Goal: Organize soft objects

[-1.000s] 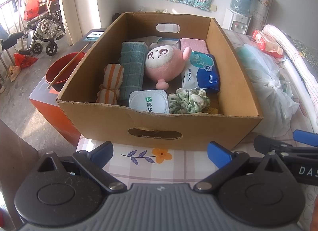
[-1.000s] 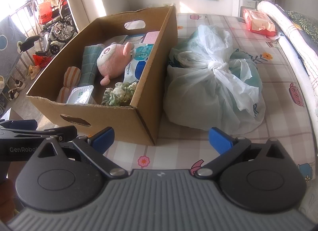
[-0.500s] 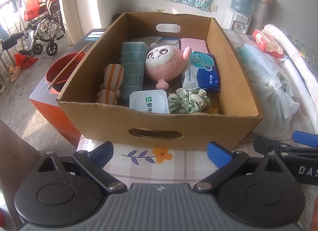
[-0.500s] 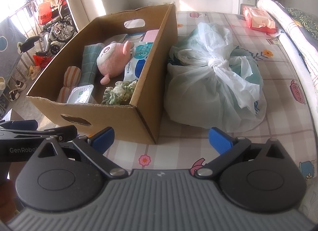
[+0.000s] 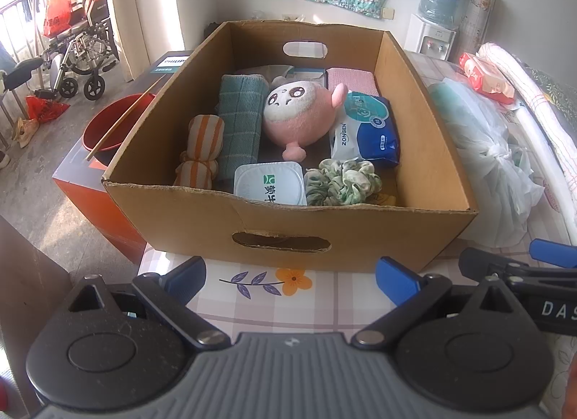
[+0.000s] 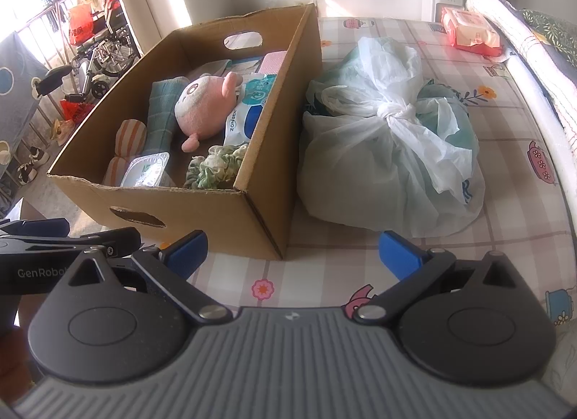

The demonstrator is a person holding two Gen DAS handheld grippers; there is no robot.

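A cardboard box [image 5: 425, 231] [image 6: 267, 180] stands on the patterned bed sheet. Inside lie a pink plush toy [image 5: 303, 112] [image 6: 203, 108], a teal checked towel [image 5: 239, 119] [image 6: 160, 116], an orange-striped cloth roll [image 5: 203, 144] [image 6: 128, 137], a green scrunchie [image 5: 342, 182] [image 6: 216, 166], a blue wipes pack [image 5: 368, 130] [image 6: 249, 112], a white yoghurt tub [image 5: 268, 184] [image 6: 146, 173] and a pink cloth [image 5: 351, 79]. My left gripper [image 5: 290, 276] is open in front of the box's near wall. My right gripper [image 6: 292, 253] is open at the box's near right corner, empty.
A knotted white plastic bag [image 6: 389, 144] [image 5: 487, 152] lies right of the box. A red tissue pack [image 6: 472, 31] sits far back by a rolled quilt [image 6: 533, 58]. Left of the bed are an orange box with a red bowl [image 5: 108, 123] and a wheelchair [image 5: 77, 58].
The right wrist view has drifted slightly back and left, so the box and bag sit a little lower. The left gripper has not moved. Both stay open.
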